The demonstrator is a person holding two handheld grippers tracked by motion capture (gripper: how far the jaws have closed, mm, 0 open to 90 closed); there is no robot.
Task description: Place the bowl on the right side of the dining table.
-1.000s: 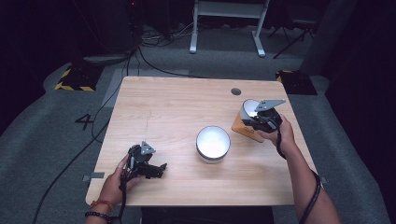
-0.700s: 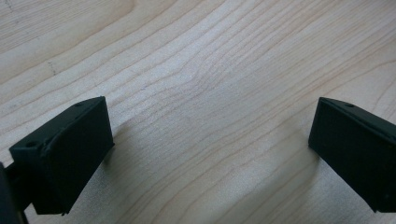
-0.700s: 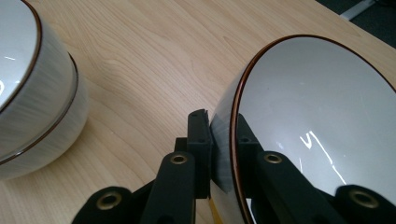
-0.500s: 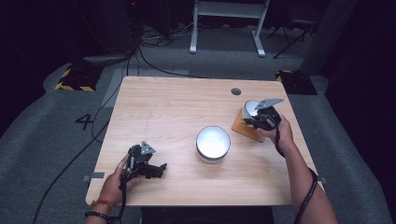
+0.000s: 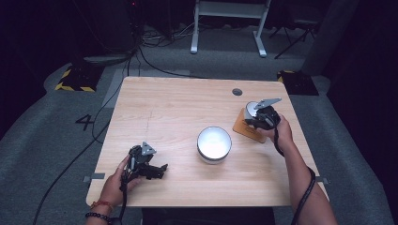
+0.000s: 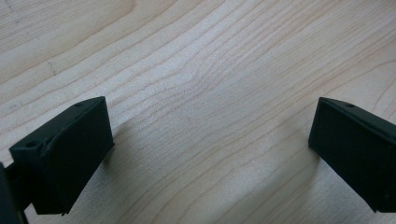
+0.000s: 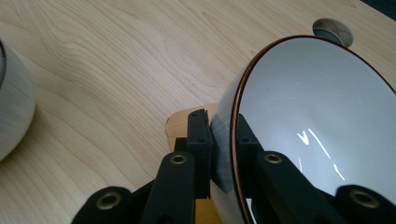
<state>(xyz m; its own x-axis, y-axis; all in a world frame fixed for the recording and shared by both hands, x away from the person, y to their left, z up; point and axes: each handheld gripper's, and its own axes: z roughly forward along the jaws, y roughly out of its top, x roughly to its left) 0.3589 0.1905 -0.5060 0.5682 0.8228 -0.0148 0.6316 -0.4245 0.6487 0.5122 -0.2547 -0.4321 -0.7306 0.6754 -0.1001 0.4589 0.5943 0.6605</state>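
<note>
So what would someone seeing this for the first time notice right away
Most striking is the white bowl glowing at the middle of the wooden table. Next, at the table's right, the right gripper pinches the brown-edged rim of a white cup over a wooden coaster. At the near left, the left gripper rests open on bare wood.

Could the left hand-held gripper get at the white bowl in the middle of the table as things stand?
Probably yes: the left hand-held gripper is open and bare wooden table lies between it and the white round bowl.
</note>
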